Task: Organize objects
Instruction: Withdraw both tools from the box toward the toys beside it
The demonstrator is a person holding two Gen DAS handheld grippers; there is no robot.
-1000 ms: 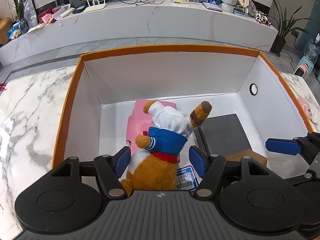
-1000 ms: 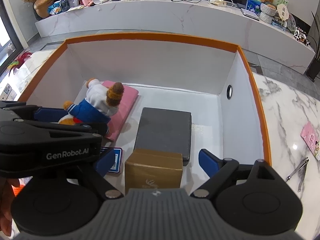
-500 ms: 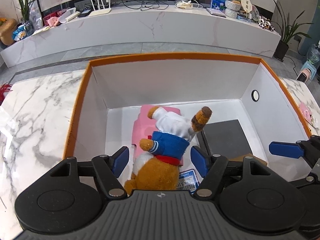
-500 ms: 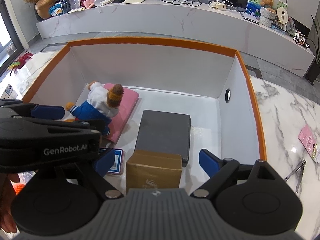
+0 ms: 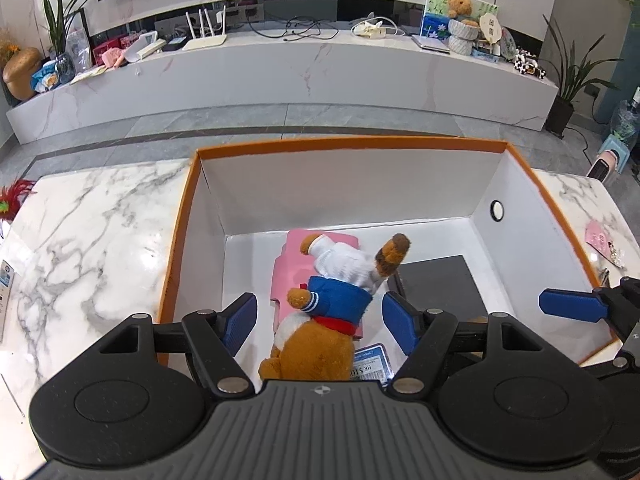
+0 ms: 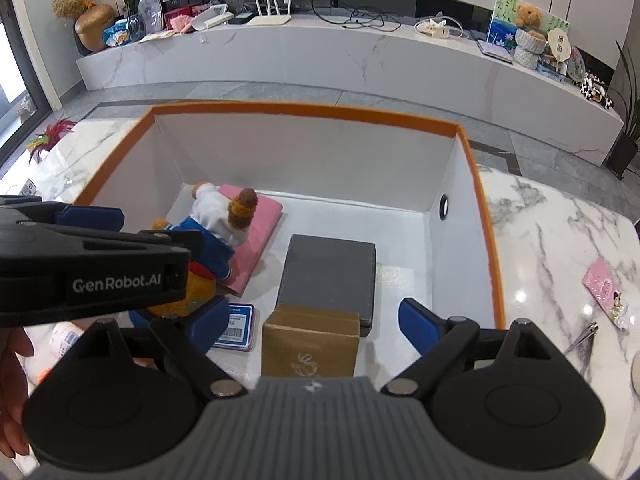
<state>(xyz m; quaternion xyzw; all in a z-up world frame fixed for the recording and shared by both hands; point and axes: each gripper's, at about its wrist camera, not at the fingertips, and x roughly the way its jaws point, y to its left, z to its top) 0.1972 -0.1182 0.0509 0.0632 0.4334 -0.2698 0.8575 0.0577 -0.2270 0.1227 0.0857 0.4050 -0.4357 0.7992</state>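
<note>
Now my left gripper (image 5: 319,316) has just spread its fingers clear of the plush dog (image 5: 332,312) below them, so it lies stowed in the box (image 5: 344,148).

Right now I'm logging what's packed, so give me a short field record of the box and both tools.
container: orange-rimmed box, white inside, on a marble table
plush toy: lying partly on the pink pad, left side of box
grey box: flat on the box floor, centre
brown carton: in front of the grey box
blue card: on the floor by the toy
left tool: jaws have just been opening, toy between them, pads clear of it
right tool: open, above the carton
</note>
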